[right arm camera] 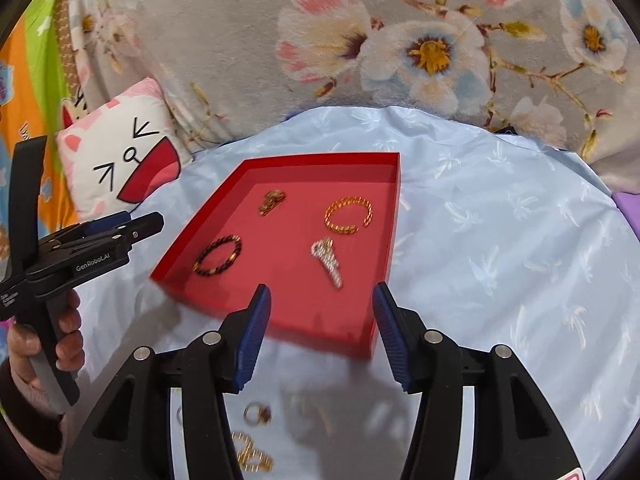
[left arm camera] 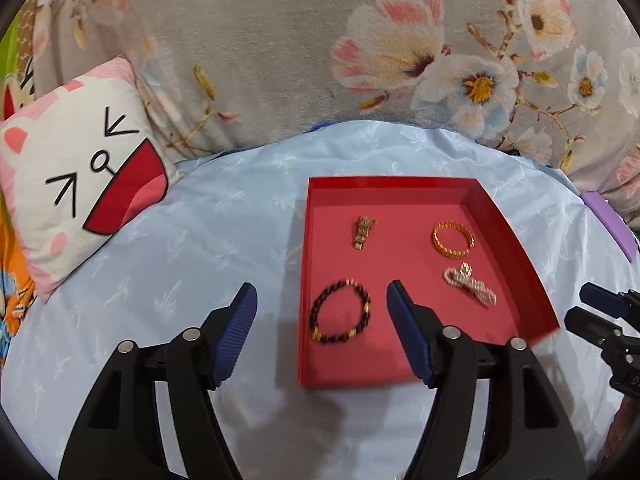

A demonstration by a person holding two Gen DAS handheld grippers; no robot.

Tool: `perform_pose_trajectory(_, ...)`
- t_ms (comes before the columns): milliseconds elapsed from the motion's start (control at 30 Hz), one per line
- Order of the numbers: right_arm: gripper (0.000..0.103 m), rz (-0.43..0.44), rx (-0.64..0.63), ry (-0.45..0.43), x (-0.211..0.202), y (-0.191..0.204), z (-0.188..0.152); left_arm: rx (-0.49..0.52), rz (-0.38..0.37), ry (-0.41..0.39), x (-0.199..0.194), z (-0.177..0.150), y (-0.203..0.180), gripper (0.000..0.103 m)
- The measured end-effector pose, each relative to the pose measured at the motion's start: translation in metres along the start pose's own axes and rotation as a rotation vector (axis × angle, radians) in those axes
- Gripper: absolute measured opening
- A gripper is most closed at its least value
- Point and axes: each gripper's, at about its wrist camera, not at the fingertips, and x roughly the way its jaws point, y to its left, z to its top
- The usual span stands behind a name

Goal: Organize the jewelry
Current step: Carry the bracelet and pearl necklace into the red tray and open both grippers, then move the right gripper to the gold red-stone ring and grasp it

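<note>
A red tray (left arm camera: 516,256) (right arm camera: 192,252) lies on the light blue cloth. In it are a dark bead bracelet (left arm camera: 340,317) (right arm camera: 218,255), a gold chain bracelet (left arm camera: 453,239) (right arm camera: 349,215), a pearl clip (left arm camera: 471,285) (right arm camera: 329,261) and a small gold piece (left arm camera: 363,230) (right arm camera: 271,201). My left gripper (left arm camera: 322,300) is open and empty over the tray's near left corner. My right gripper (right arm camera: 322,300) is open and empty above the tray's near edge. A ring (right arm camera: 257,414) and a gold chain (right arm camera: 250,456) lie on the cloth beneath the right gripper.
A cat-face pillow (left arm camera: 76,196) (right arm camera: 132,160) leans at the left. A grey floral blanket (left arm camera: 280,60) rises behind the cloth. A purple object (left arm camera: 610,224) sits at the right edge. The left gripper and hand (right arm camera: 60,280) show at the right wrist view's left.
</note>
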Motion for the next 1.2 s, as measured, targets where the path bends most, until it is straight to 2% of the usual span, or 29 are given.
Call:
perform_pose_trajectory(233,0.055,-0.015,-0.001,0.010,-0.035,0.010,-0.045,-0.010,0.004,0.024,-0.030,-0.049,0.006,0.066)
perform_pose_trajectory(300,0.055,-0.021,0.000,0.012,-0.040,0.013,-0.059,-0.019,0.005,0.030,-0.037,-0.065,0.007,0.070)
perform_pose_trajectory(500,0.055,0.004,-0.003,0.066,-0.028,0.021,-0.088,-0.048,-0.011,0.069,-0.046,-0.107,0.007,0.072)
perform_pose_trajectory(667,0.052,0.011,-0.053,0.110,-0.007,0.039,-0.097,-0.069,-0.031,0.068,-0.058,-0.128,0.011,0.072)
perform_pose_trajectory(933,0.030,-0.002,-0.072,0.129,0.017,0.053,-0.093,-0.096,-0.057,0.087,-0.062,-0.147,0.014,0.072)
perform_pose_trajectory(1033,0.026,-0.018,-0.075,0.135,0.022,0.054,-0.091,-0.086,-0.053,0.084,-0.062,-0.148,0.013,0.072)
perform_pose_trajectory(1200,0.025,-0.018,-0.075,0.141,0.027,0.054,-0.089,-0.076,-0.057,0.092,-0.063,-0.153,0.017,0.072)
